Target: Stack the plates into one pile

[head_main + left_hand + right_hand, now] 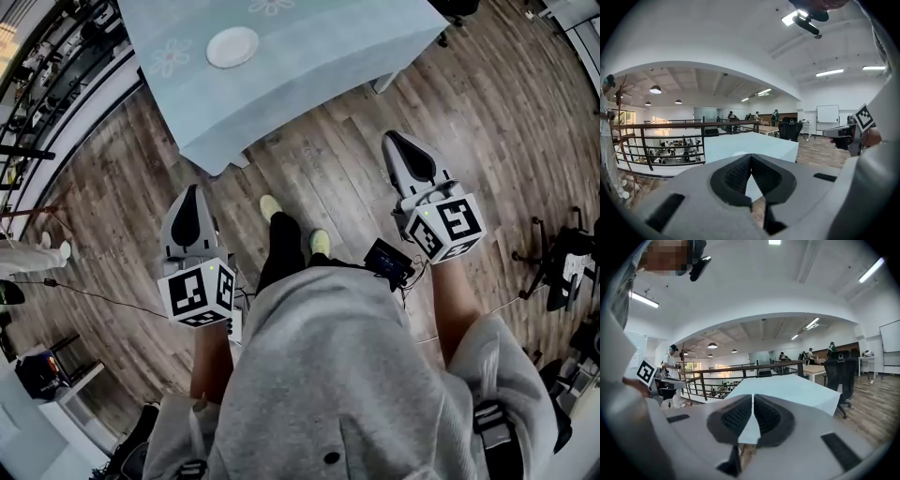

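Observation:
A white plate (232, 47) lies on the table with the pale blue cloth (309, 66), far ahead of me; whether it is one plate or a pile I cannot tell. I stand back from the table on the wooden floor. My left gripper (192, 192) is held in front of my left side, jaws shut and empty. My right gripper (392, 141) is held higher on the right, also shut with nothing in it. In the left gripper view the shut jaws (751, 157) point at the table (759, 145). The right gripper view shows its shut jaws (752, 398) before the same table (787, 390).
A dark metal railing (37, 103) runs along the left, over a lower floor. A black office chair (841, 371) stands by the table's far side. A black stand (562, 267) is on the floor at the right. A person (672, 366) stands by the railing.

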The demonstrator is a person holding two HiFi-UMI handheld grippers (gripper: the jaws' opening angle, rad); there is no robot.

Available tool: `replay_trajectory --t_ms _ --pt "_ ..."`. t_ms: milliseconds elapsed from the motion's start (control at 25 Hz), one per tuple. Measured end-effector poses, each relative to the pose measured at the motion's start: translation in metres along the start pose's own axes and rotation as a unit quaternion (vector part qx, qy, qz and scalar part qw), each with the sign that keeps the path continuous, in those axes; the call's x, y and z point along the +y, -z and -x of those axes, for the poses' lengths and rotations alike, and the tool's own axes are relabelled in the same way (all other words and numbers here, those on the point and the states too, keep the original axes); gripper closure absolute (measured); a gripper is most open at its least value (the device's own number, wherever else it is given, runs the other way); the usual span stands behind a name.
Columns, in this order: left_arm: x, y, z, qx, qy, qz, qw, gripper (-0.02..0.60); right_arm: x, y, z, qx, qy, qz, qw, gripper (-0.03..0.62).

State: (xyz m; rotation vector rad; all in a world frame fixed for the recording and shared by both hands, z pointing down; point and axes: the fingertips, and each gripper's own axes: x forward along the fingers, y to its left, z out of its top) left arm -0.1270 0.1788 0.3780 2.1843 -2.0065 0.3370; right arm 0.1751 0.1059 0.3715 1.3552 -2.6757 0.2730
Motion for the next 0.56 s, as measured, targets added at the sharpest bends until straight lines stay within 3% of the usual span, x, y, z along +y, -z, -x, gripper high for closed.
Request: replay_trajectory --t_ms 560 --pt "-0.015 0.006 0.036 -0.008 -0.016 -0.003 0.9998 0.563 0.018 0.003 0.032 -0.011 -0.021 0.026 0.999 0.56"
